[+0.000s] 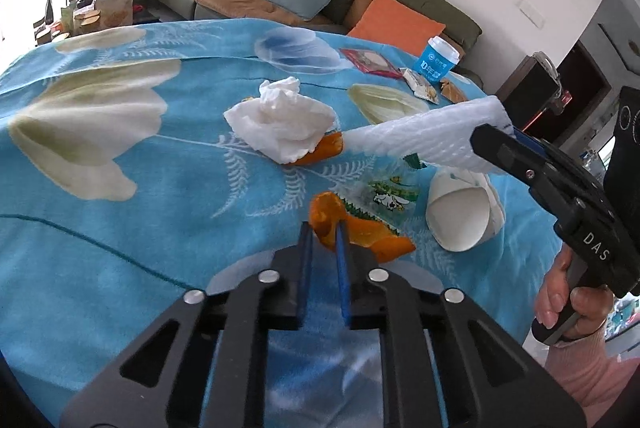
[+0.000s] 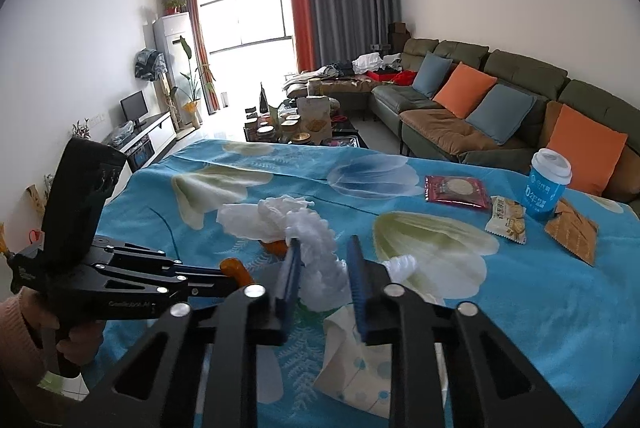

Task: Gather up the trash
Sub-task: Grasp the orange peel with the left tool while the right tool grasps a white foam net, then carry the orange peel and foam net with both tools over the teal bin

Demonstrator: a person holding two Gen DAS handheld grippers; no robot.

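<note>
An orange peel (image 1: 360, 232) lies on the blue flowered tablecloth (image 1: 120, 228), and my left gripper (image 1: 323, 228) is shut on its raised left edge. In the right wrist view the same left gripper (image 2: 230, 274) pinches that peel (image 2: 234, 265). My right gripper (image 2: 324, 247) is shut on a white paper towel (image 2: 320, 256), which sticks out from the right gripper (image 1: 494, 142) above the table as a long white strip (image 1: 420, 140). A crumpled tissue (image 1: 280, 120) rests on a second peel (image 1: 326, 150). A crushed white paper cup (image 1: 464, 212) lies beside a clear printed wrapper (image 1: 386, 196).
At the far right of the table stand a blue takeaway cup (image 2: 546, 184), a red packet (image 2: 458, 192), a biscuit packet (image 2: 506, 218) and a brown packet (image 2: 572, 228). A sofa (image 2: 500, 100) with cushions runs behind. A hand (image 1: 560, 292) holds the right gripper's handle.
</note>
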